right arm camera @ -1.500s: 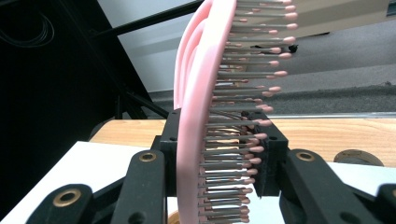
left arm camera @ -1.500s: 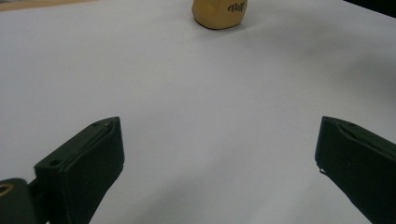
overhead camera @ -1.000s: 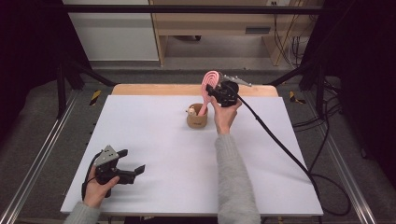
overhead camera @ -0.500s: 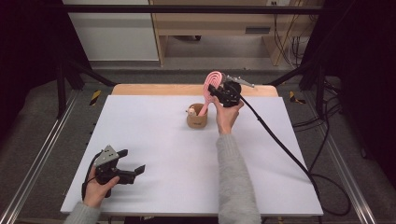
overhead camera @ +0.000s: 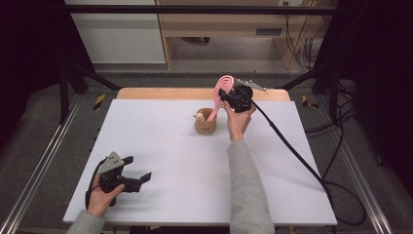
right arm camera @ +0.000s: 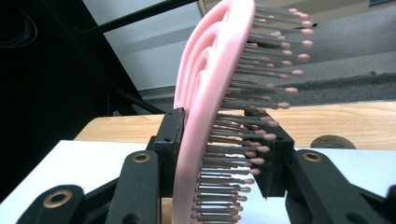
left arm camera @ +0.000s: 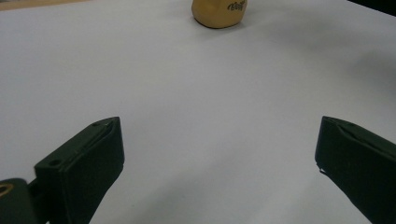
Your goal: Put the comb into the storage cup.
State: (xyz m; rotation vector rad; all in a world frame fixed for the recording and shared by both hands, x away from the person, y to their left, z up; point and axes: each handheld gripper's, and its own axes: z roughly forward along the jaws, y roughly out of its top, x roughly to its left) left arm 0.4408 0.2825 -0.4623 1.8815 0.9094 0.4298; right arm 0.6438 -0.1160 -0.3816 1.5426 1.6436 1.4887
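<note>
At the far middle of the white counter (overhead camera: 160, 146), the right hand-held gripper (overhead camera: 229, 97) is raised above the surface and clamped on a pink hairbrush (overhead camera: 221, 90). In the right gripper view the two black jaws press on the brush's head from either side, one against its smooth pink back and the other in among the dark, pink-tipped bristles (right arm camera: 261, 93), which stick out to the right. The brush stands nearly upright, leaning slightly, with its handle reaching down into a small tan cup (overhead camera: 205, 124) that sits on the counter just beside the person's right hand (overhead camera: 237, 119). Something small and pale shows at the cup's rim, too small to identify. A black cable (overhead camera: 297, 156) trails from that gripper across the counter and off its right edge. Near the front left corner, the left hand-held gripper (overhead camera: 139, 173) rests low over the counter, its jaws spread wide with bare white surface between them; the tan cup appears far ahead in the left gripper view.
</note>
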